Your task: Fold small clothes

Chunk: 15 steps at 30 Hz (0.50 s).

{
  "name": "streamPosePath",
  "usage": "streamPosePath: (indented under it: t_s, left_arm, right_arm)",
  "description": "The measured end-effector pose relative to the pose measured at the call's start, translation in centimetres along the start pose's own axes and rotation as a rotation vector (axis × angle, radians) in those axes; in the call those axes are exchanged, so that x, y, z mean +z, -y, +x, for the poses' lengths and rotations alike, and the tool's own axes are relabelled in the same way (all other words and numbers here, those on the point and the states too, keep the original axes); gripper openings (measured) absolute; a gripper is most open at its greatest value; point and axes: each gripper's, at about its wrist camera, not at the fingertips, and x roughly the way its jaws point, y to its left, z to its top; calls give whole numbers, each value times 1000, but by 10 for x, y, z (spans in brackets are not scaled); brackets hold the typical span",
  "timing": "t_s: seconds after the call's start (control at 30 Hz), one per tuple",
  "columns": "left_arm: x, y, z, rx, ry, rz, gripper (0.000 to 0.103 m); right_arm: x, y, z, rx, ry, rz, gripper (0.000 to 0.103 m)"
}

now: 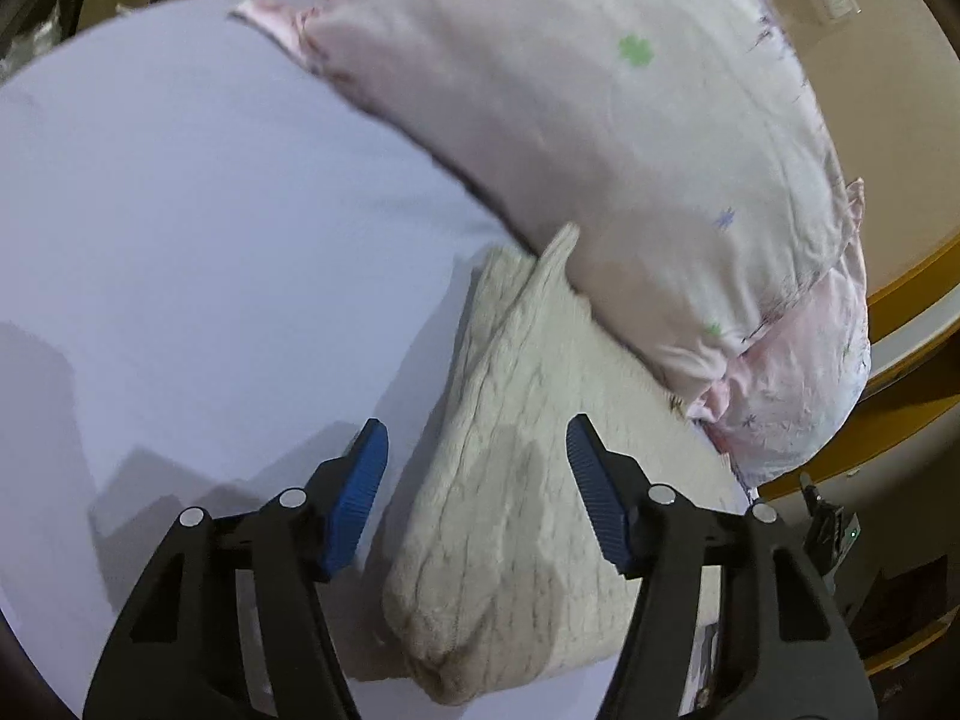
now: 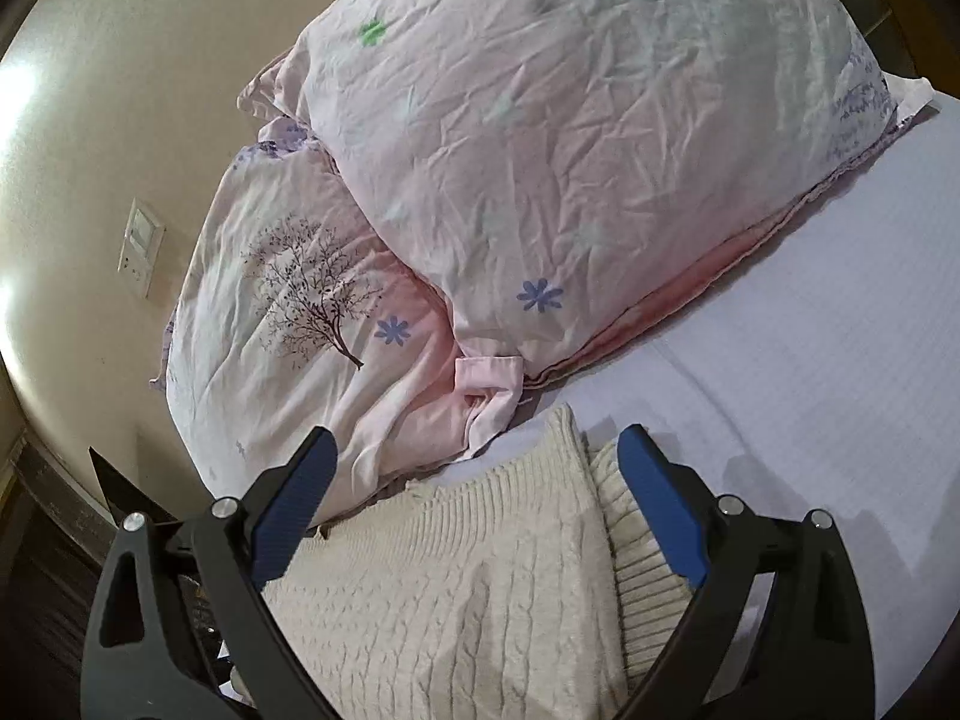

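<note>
A cream cable-knit sweater (image 1: 528, 480) lies folded on the pale lilac bed sheet (image 1: 198, 228), one corner tucked against the pillows. My left gripper (image 1: 477, 444) is open and empty just above it, blue pads either side of the knit. In the right wrist view the same sweater (image 2: 456, 588) fills the lower middle, its ribbed hem toward the pillows and a ribbed cuff at the right. My right gripper (image 2: 477, 450) is open and empty above it.
Two pink floral pillows (image 2: 570, 138) are stacked at the head of the bed, one with a tree print (image 2: 312, 300). A beige wall with a light switch (image 2: 141, 255) is behind. The bed's wooden edge (image 1: 900, 300) is at the right.
</note>
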Motion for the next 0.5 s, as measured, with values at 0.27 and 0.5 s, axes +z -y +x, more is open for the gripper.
streamPosePath:
  t_s: [0.27,0.5]
  left_arm:
    - [-18,25,17,9,30,28,33]
    - [-22,57,4,-176,31,-32,16]
  right_arm:
    - [-2,-1,3,43,-47,-6,94]
    - [8,1,-13,91,-19,10,94]
